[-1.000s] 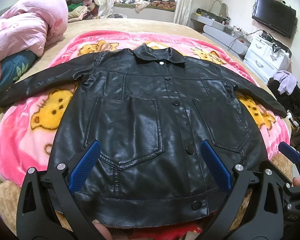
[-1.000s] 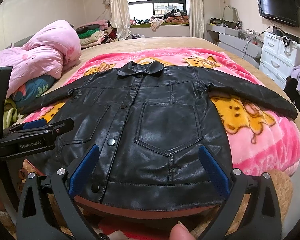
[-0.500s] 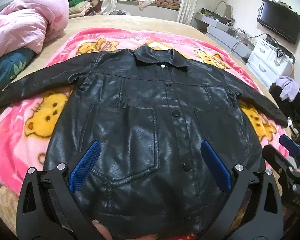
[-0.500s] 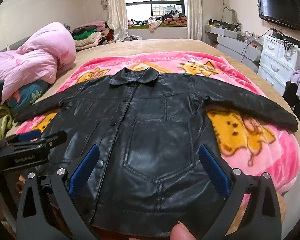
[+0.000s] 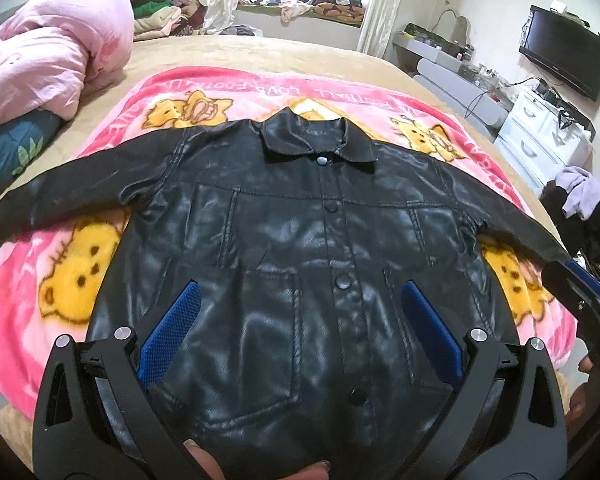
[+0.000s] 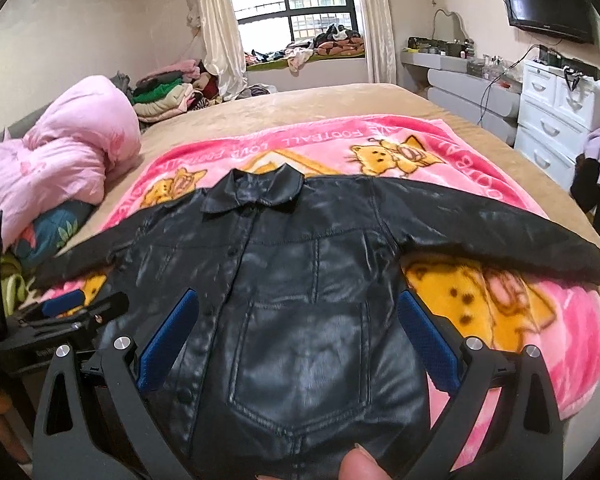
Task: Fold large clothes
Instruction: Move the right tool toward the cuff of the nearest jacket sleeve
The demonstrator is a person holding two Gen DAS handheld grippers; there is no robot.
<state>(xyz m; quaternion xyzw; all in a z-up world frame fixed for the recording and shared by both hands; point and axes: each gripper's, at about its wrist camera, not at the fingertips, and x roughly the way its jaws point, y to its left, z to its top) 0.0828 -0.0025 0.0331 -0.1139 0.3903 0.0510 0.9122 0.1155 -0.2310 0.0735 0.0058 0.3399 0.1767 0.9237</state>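
Jacket (image 5: 300, 248), black and glossy like leather, lies face up and buttoned on a pink blanket (image 5: 52, 280) spread over the bed (image 5: 260, 52), directly ahead of and beneath both grippers, with its collar (image 5: 316, 140) at the far end and its hem closest to them. The left gripper (image 5: 300, 320) hangs over the lower front with its blue pads (image 5: 170, 330) spread wide, one over the pocket on its left and the other just right of the button row; nothing sits between them, and whether they touch the leather cannot be told. The right gripper (image 6: 298, 330) is likewise wide open and holds nothing, its pads (image 6: 428, 340) framing the other chest pocket (image 6: 300, 360). Each gripper shows at the edge of the other's view, so the two are side by side over the hem. Both sleeves stretch straight out sideways: one sleeve (image 5: 60, 192) runs far out to the left of the left gripper, the other (image 6: 500, 232) far out to the right of the right gripper, its cuff near the bed's edge. Fingertips (image 5: 204, 460) show at the bottom edge of the left view, and a thumb tip (image 6: 358, 464) at the bottom of the right view. A pink duvet (image 6: 60, 168) is bundled ahead to the left, and white drawers (image 6: 556, 120) stand ahead to the right.
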